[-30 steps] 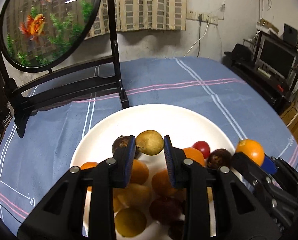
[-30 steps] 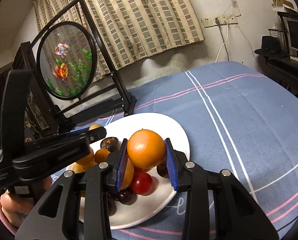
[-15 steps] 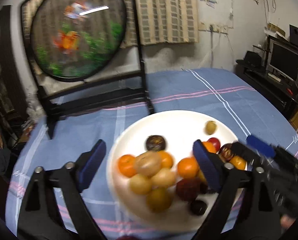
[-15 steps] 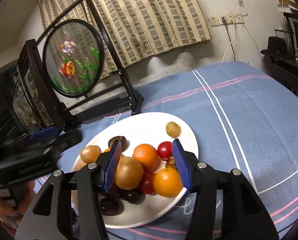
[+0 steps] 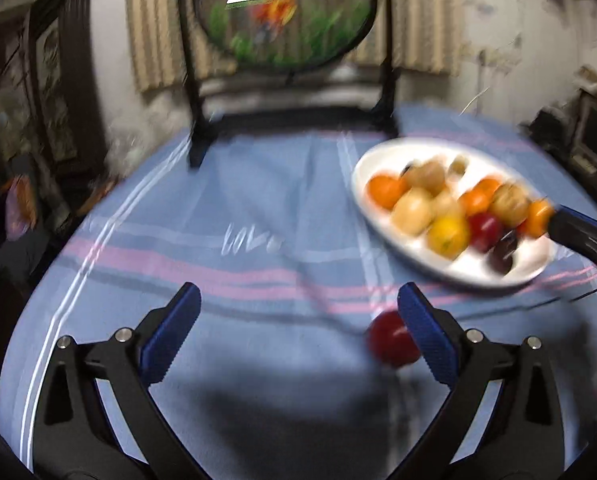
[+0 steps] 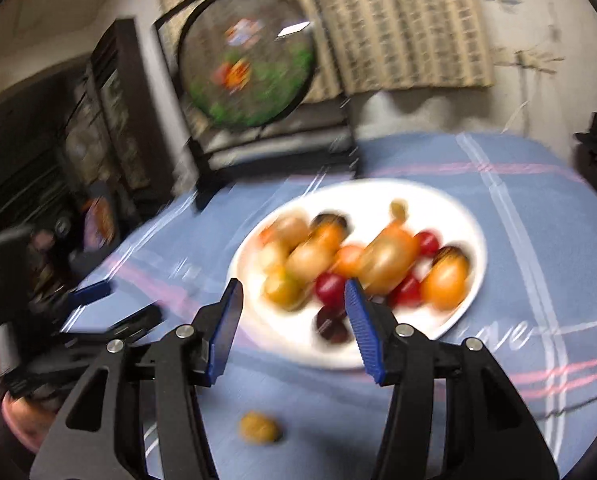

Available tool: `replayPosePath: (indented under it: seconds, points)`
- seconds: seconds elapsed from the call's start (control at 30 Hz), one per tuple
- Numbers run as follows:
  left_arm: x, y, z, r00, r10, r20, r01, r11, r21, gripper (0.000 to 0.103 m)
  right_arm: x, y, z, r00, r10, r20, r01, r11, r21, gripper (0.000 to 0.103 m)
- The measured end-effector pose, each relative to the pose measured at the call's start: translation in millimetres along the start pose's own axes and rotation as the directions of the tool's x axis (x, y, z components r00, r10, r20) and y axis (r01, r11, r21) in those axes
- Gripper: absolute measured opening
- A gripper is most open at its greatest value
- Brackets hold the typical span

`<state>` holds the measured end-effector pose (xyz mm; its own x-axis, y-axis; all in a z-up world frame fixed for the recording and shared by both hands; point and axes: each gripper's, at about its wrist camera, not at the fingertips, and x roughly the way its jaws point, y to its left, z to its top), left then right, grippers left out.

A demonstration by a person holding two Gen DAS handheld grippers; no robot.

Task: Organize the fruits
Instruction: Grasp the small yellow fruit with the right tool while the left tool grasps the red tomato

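Note:
A white plate [image 5: 478, 270] heaped with several orange, yellow, red and dark fruits sits right of centre on the blue striped cloth. My left gripper [image 5: 296, 320] hovers over bare cloth to the plate's left, its jaws opening wide with nothing between them. A red fruit [image 5: 390, 344] lies on the cloth beside its right finger. My right gripper [image 6: 294, 312] stands open and empty just in front of the plate [image 6: 438, 204]. Under it, a small yellow-brown fruit [image 6: 258, 428] rests on the cloth. The left gripper [image 6: 114, 308] shows at the left of the right wrist view.
A round fish picture on a black stand [image 5: 286, 12] rises at the back of the table. A thin dark cable [image 5: 330, 320] crosses the cloth near the plate. Dark cabinets [image 6: 110, 120] stand to the left. A hand [image 6: 18, 420] holds the left gripper.
Both grippers have let go of their fruits, the left a brown-green one and the right an orange, and opened. Both have drawn back from the plate, the left swinging far to the left.

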<state>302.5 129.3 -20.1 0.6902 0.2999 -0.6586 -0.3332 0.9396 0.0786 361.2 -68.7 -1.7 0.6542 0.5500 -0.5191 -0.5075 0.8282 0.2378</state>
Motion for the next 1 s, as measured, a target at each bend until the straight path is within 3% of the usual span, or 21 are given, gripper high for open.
replayPosePath:
  seconds: [0.07,0.17,0.3,0.37,0.57,0.77,1.0]
  points:
    - [6,-1,1,0.999,0.030,-0.042,-0.029,0.999,0.017,0.100,2,19,-13,0.997,0.003,-0.072,-0.006,0.999,-0.046,0.054]
    - [4,3,1,0.998,0.003,-0.066,-0.003,1.000,-0.001,0.100,3,43,-27,0.993,-0.028,-0.111,0.012,0.990,-0.141,0.054]
    - [0,11,3,0.998,0.003,-0.056,-0.005,0.999,-0.038,0.100,9,63,-42,0.981,-0.124,-0.149,0.083,0.964,-0.252,0.054]
    - [0,15,5,0.998,0.014,-0.054,-0.017,0.998,-0.055,0.100,13,61,-47,0.976,-0.105,-0.190,0.057,0.968,-0.242,0.054]
    - [7,22,2,0.995,-0.005,-0.098,-0.006,0.994,-0.109,0.100,19,48,-52,0.962,-0.144,-0.234,0.095,0.973,-0.209,0.054]
    - [-3,17,3,0.998,0.014,-0.055,-0.018,0.996,-0.083,0.100,24,49,-60,0.954,-0.153,-0.260,0.096,0.971,-0.219,0.054]
    - [2,18,3,0.997,0.006,-0.075,-0.012,0.996,-0.087,0.100,31,46,-60,0.947,-0.158,-0.278,0.095,0.969,-0.228,0.045]
